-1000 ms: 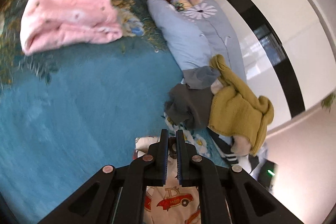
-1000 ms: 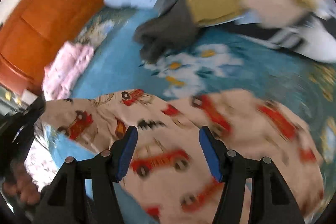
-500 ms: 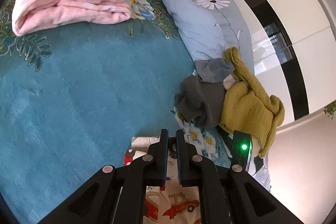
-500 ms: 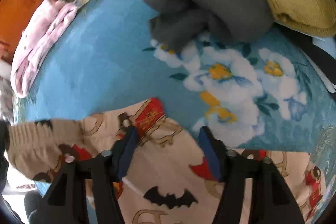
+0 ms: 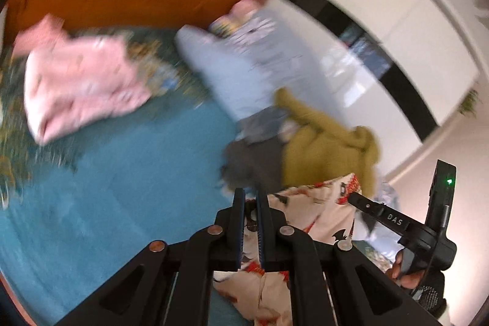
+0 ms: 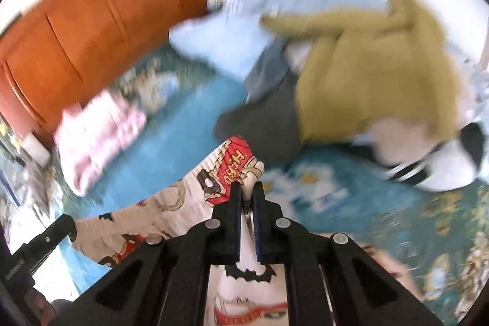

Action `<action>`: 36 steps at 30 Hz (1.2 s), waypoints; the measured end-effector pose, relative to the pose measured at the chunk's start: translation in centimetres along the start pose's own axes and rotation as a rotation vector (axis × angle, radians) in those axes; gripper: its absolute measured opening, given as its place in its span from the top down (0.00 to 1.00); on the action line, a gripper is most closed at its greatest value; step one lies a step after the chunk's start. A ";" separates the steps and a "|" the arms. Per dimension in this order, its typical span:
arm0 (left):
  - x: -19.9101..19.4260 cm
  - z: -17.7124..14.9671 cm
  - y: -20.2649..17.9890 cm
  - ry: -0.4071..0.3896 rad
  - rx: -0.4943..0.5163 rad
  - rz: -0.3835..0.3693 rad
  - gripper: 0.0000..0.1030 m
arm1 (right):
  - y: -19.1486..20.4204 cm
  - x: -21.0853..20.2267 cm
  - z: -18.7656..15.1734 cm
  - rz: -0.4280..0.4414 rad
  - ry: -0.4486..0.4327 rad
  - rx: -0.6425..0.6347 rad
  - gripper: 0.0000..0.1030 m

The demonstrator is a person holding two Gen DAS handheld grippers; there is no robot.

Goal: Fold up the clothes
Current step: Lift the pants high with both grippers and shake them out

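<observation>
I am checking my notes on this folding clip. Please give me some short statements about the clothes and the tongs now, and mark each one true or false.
1. The right tongs are shut on the car-print garment. True.
2. The left tongs are wide open and hold nothing. False: they are shut on the car-print garment's edge.
3. The pink garment lies on the blue bedspread, apart from both tongs. True.
4. The mustard sweater is gripped by the right tongs. False: it lies in the pile beyond them, ungripped.
</observation>
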State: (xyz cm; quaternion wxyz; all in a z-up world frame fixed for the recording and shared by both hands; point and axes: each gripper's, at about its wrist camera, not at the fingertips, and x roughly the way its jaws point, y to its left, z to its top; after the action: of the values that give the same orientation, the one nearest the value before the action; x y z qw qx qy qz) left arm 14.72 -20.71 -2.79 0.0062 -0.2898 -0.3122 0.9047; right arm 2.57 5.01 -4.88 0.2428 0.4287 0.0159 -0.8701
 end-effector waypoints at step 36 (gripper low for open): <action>-12.2 6.3 -17.7 -0.012 0.216 -0.401 0.93 | -0.7 -33.5 11.7 -0.354 -0.522 -0.252 0.94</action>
State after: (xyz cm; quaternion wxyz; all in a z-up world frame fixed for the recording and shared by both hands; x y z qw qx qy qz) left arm 18.49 -12.31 17.63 0.2151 -0.2144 -0.2647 0.9153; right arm 10.84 16.53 27.61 0.1349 0.1486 0.1346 -0.9704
